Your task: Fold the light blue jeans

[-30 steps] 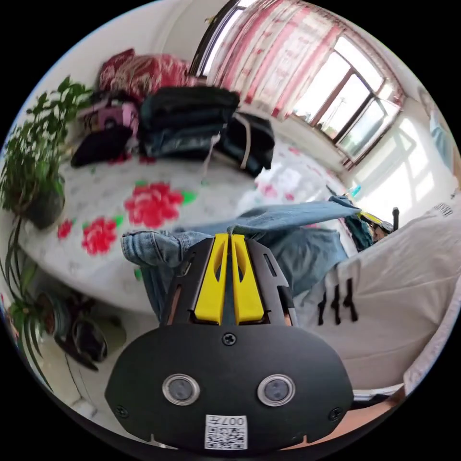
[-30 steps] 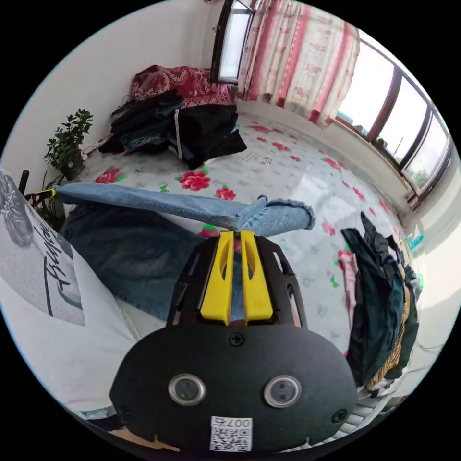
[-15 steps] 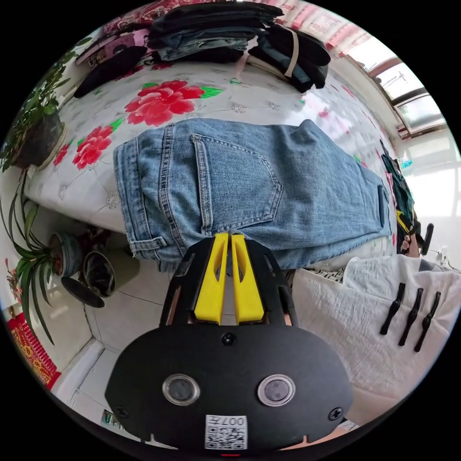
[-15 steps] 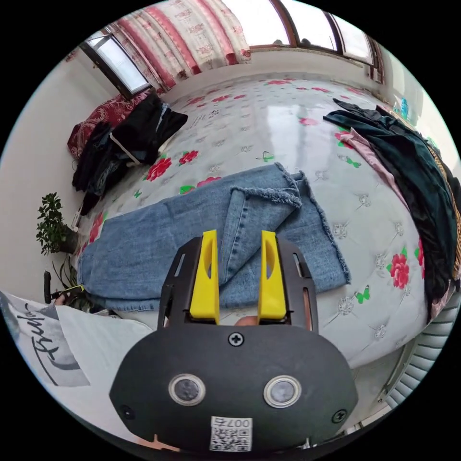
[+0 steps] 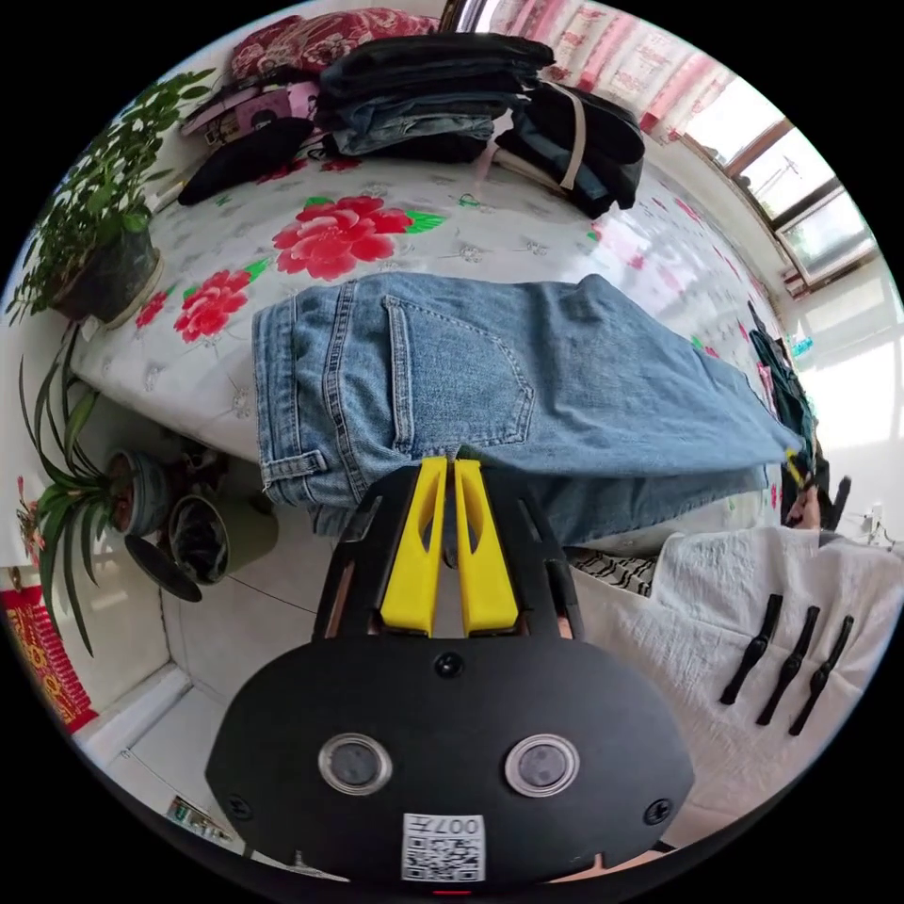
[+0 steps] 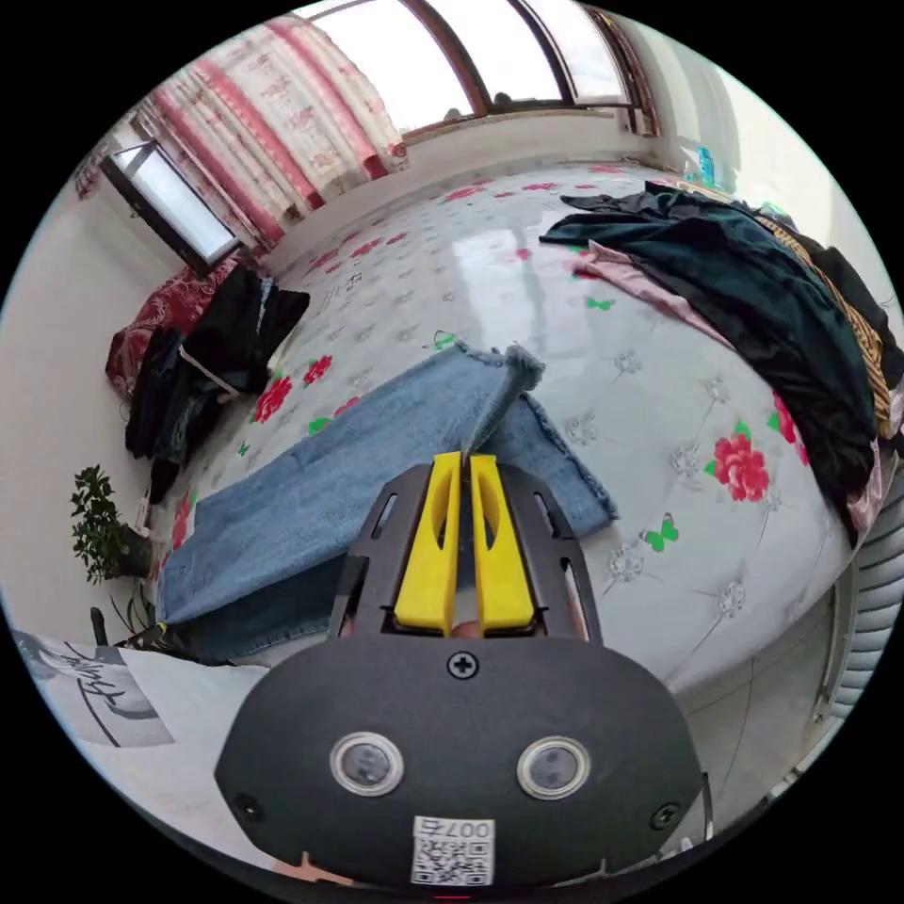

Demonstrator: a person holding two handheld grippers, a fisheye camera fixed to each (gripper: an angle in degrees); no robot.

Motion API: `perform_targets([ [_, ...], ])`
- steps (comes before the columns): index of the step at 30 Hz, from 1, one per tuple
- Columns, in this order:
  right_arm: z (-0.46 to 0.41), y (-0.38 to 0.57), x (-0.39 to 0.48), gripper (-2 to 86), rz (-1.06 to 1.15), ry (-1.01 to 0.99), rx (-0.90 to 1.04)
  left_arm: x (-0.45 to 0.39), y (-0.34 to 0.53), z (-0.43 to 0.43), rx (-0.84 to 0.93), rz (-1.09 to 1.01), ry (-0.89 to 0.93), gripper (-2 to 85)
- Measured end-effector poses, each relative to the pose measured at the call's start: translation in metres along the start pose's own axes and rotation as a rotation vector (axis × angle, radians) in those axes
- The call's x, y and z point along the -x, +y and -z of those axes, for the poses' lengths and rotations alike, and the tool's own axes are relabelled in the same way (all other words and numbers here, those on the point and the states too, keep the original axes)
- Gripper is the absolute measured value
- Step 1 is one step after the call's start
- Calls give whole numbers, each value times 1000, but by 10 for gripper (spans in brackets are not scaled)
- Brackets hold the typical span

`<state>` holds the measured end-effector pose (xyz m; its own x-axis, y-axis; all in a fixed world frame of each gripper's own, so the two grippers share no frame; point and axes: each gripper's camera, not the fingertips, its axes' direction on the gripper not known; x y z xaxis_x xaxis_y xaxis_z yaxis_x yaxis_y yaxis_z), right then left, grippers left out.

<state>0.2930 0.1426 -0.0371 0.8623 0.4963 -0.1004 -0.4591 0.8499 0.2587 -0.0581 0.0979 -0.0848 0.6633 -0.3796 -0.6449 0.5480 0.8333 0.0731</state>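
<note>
left claw (image 5: 450,461) clamped on fabric; right claw (image 6: 463,457) clamped likewise

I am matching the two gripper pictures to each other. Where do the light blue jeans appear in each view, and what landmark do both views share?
Left gripper view: the light blue jeans lie across the middle, waistband at left, above the left gripper.
Right gripper view: the jeans run from lower left to centre, hem above the right gripper.
Shared landmark: the stack of dark folded clothes.

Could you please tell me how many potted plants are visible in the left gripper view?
3: a leafy potted plant on the bed's corner, a long-leaved potted plant on the floor below it, and a dark pot beside that; others may be hidden.
</note>
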Motion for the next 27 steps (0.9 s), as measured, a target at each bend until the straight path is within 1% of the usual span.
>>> perform_targets([
  [2, -14, 23, -39, 13, -154, 51, 122, 11, 12, -7, -3, 91, 53, -8],
  [3, -13, 27, -44, 15, -176, 54, 121, 14, 15, -6, -5, 108, 71, -9],
  [4, -4, 34, -45, 23, -178, 38, 67, 14, 21, 1, -28, 120, 91, -9],
  [5, 5, 37, -35, 31, -134, 6, 12, 9, 26, 13, -58, 106, 92, -9],
  [6, 7, 37, -27, 35, -104, -10, -2, 5, 28, 19, -70, 96, 88, -9],
  [8, 3, 25, 29, 51, 106, -128, 6, -14, 31, 47, -113, 37, 55, -9],
  [9, 0, 21, 47, 56, 174, -170, 17, -19, 31, 54, -122, 20, 47, -9],
  [11, -11, 14, 137, 75, 471, -337, 64, -39, 26, 80, -145, -57, 18, -9],
  [12, -14, 15, 163, 80, 557, -380, 81, -44, 24, 87, -149, -79, 12, -9],
  [14, -23, 31, 264, 96, 873, -554, 151, -62, 18, 112, -162, -169, -1, -9],
  [15, -26, 39, 288, 100, 944, -592, 176, -65, 17, 118, -166, -189, 0, -9],
  [16, -34, 55, 333, 106, 1072, -652, 230, -70, 14, 130, -176, -221, 4, -9],
  [17, -45, 76, 374, 112, 1206, -669, 296, -73, 12, 141, -183, -242, 19, -9],
  [18, -51, 87, 393, 114, 1273, -659, 324, -73, 10, 146, -185, -249, 31, -9],
  [20, -77, 134, 453, 118, 1486, -564, 381, -71, 5, 164, -209, -268, 92, -9],
  [22, -101, 162, 485, 114, 1574, -500, 443, -67, 3, 174, -232, -278, 137, -9],
  [23, -119, 175, 502, 107, 1602, -414, 483, -62, 3, 179, -235, -285, 151, -9],
  [25, -144, 183, 518, 92, 1601, -314, 525, -53, 9, 186, -222, -292, 129, -8],
  [27, -159, 170, 526, 77, 1500, -386, 633, -36, 27, 194, -218, -281, 85, -7],
])
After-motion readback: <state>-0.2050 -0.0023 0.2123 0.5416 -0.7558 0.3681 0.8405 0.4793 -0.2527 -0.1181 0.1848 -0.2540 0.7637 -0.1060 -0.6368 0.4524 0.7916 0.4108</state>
